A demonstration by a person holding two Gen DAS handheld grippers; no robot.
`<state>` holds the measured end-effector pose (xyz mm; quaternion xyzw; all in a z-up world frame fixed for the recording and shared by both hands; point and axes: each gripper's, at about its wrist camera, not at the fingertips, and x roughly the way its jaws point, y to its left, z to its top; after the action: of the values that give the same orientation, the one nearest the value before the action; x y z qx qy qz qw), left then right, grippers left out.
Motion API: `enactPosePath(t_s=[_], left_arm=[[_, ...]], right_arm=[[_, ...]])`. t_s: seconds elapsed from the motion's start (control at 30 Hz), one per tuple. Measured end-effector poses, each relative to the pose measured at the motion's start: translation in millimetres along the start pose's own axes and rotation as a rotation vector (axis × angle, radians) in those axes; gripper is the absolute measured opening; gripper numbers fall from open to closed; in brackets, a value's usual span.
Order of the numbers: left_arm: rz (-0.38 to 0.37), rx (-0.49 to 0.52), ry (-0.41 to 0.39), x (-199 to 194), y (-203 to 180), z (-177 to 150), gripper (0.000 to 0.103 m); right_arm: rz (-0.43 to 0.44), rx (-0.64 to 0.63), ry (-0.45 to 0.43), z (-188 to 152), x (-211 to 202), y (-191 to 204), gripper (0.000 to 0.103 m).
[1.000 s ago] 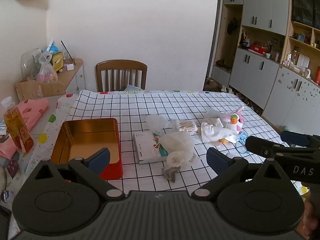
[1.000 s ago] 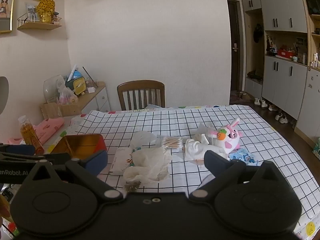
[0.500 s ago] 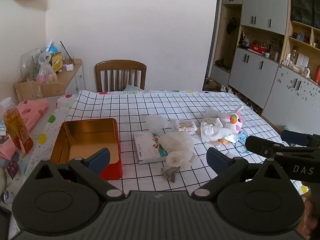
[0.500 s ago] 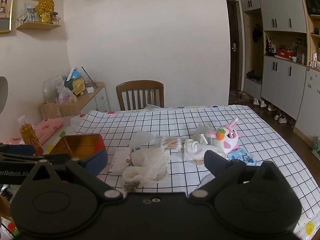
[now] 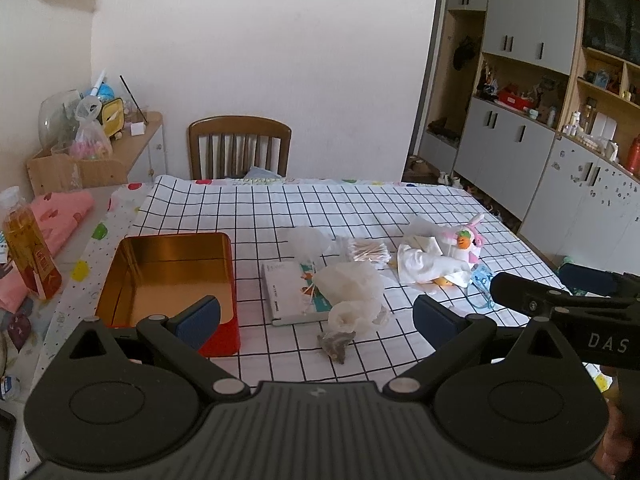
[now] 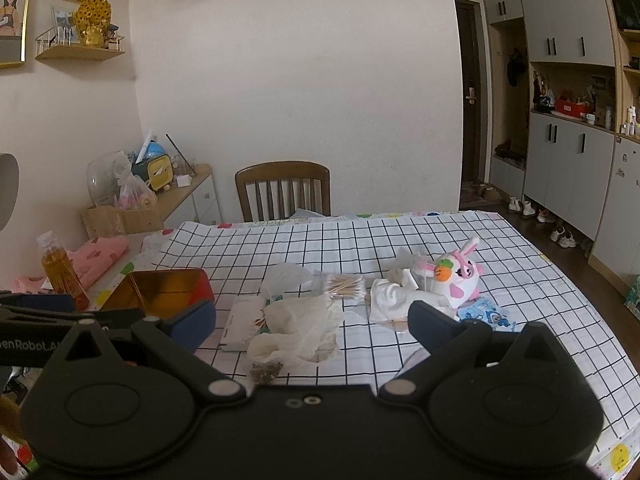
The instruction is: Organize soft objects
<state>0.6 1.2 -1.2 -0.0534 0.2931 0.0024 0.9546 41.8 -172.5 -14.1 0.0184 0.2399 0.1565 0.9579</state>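
Checked tablecloth [image 5: 280, 216] spread over the whole table, with the clutter gathered near the front edge. Red tin with a gold inside [image 5: 168, 276] at the left, open and empty, probably set there as the bin for the soft things. Flat booklet [image 5: 288, 292] just right of the tin, partly under a crumpled white gauze cloth [image 5: 352, 288]. White folded cloth [image 6: 396, 296] further right, touching the pink plush rabbit [image 6: 456, 276], which lies on its side against it. Clear pack of cotton swabs [image 5: 366, 250] between the two cloth piles, behind the gauze. Blue printed packet [image 6: 486, 314] just beside the rabbit. Small grey-brown scrap [image 5: 336, 344] at the near edge, in front of the gauze; what it is, hard to tell.

Left gripper [image 5: 316, 316] spread wide, nothing between its pads, held above the near edge and aimed over the gauze and tin. Right gripper [image 6: 312, 320] likewise spread wide and empty, hanging beside it toward the white cloth. Nothing sorted yet, judging by the empty tin; gauze likely the easiest first pick, being nearest.
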Motion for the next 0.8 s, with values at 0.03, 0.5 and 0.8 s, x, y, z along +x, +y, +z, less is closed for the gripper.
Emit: enactPosePath(t_s=[0.03,0.5,0.8], left_arm=[[-0.004,0.0,0.0,0.0,-0.1,-0.1,0.103],[0.008,0.002,-0.03,-5.5,1.3,0.9,0.103],[0.009,-0.008,-0.024,-5.2,4.0,1.8,0.103]], right_arm=[[-0.003,0.0,0.0,-0.2,-0.3,0.1,0.102],[0.002,-0.004,-0.008,0.5,-4.4,2.7,0.102],[0.015,0.006,-0.022,2.1,-7.8,2.9,0.101]])
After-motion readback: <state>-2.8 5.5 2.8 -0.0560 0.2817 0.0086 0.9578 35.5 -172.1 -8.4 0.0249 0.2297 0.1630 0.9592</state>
